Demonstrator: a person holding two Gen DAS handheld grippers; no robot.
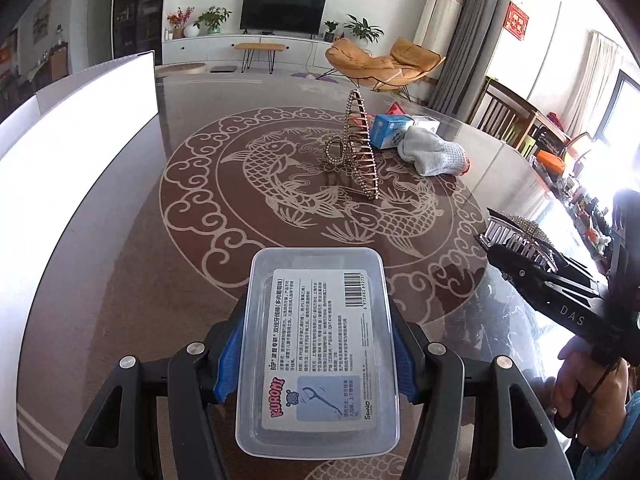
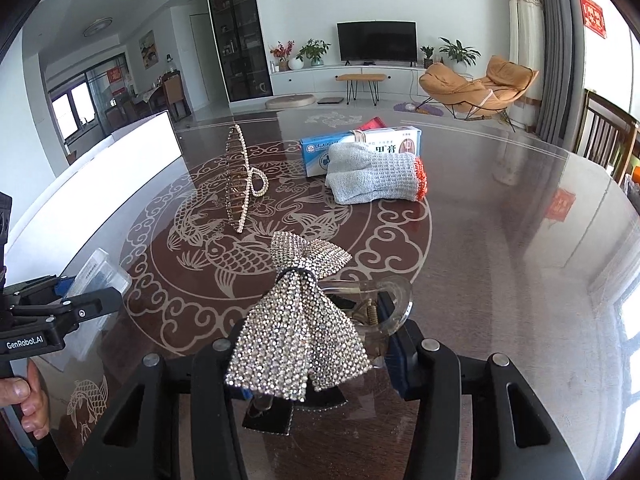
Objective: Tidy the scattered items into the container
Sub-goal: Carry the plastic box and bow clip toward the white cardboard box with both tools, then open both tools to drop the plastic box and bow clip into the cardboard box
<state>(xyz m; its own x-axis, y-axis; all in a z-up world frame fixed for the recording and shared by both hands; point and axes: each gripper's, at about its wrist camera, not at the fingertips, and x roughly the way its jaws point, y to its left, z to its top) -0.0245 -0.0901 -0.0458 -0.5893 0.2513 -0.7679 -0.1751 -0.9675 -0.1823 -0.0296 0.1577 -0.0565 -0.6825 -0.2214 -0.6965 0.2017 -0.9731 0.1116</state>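
My left gripper (image 1: pixel 320 340) is shut on a clear plastic floss-pick box (image 1: pixel 320 352) with a white label, held above the table; it also shows in the right wrist view (image 2: pixel 98 276). My right gripper (image 2: pixel 316 344) is shut on a rhinestone bow hair clip (image 2: pixel 300 320) with a clear claw; the clip also shows in the left wrist view (image 1: pixel 516 236). A gold rhinestone claw clip (image 1: pixel 360 148) stands mid-table, also in the right wrist view (image 2: pixel 240 180). A grey knitted cloth (image 2: pixel 376 178) lies against a blue and white box (image 2: pixel 360 144). The white container (image 1: pixel 80 128) stands at the left.
The glass-topped round table (image 2: pixel 500 260) has a fish pattern. A small red item (image 2: pixel 372 124) lies behind the blue box. Wooden chairs (image 1: pixel 504 112) stand at the table's right side. The room with TV and orange lounge chair lies beyond.
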